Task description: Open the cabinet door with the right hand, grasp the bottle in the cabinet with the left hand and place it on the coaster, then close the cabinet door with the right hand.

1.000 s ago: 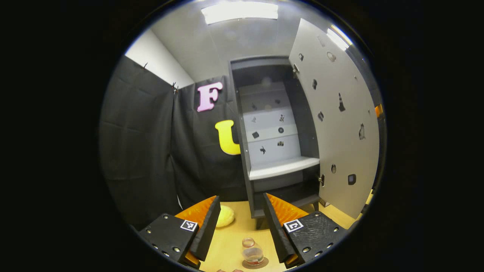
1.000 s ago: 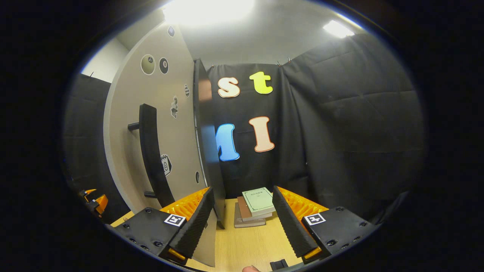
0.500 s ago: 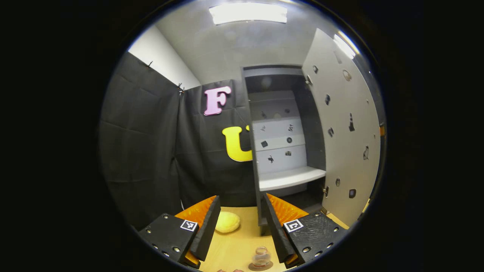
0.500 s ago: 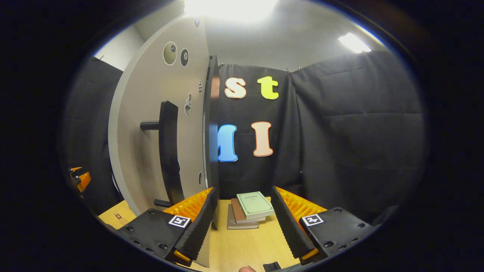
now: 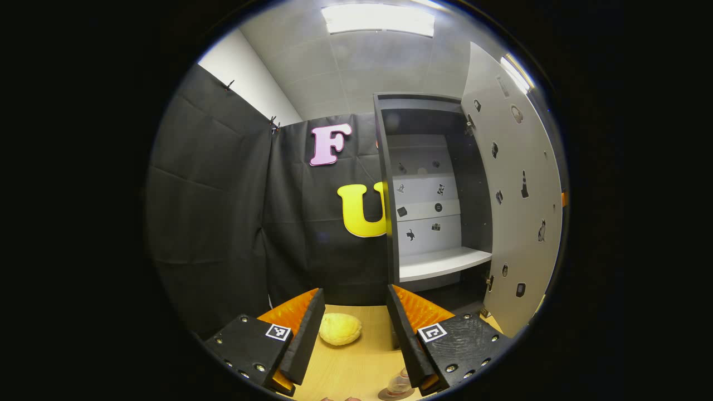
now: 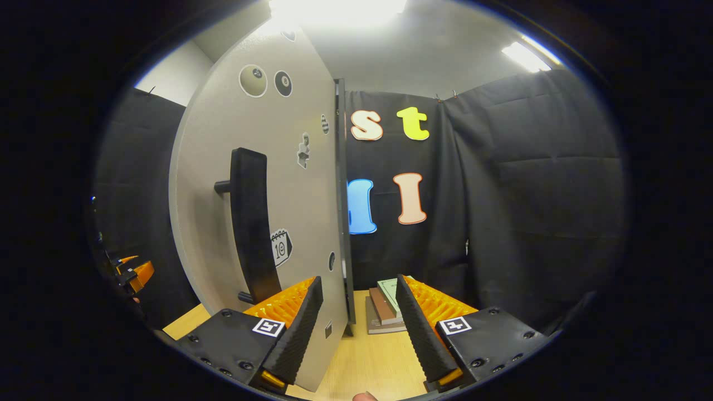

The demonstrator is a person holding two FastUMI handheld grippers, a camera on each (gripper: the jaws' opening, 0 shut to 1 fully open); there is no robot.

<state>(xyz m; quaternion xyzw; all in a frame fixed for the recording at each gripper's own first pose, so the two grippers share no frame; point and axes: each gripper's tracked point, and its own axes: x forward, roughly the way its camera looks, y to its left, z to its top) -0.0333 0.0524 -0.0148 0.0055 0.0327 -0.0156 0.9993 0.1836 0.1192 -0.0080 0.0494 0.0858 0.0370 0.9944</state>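
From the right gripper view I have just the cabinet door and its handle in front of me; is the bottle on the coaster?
Observer: Yes. In the left gripper view the bottle stands on the coaster.
Operator: Is the left gripper holding it?
Observer: No. The left gripper is open, and the bottle sits low beside one finger.
Operator: Is anything else on that side of the table?
Observer: A yellow sponge-like lump lies on the table, ahead of the fingers.

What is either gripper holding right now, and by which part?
Nothing. The left gripper and right gripper are both open and empty; the bottle stands on the coaster.
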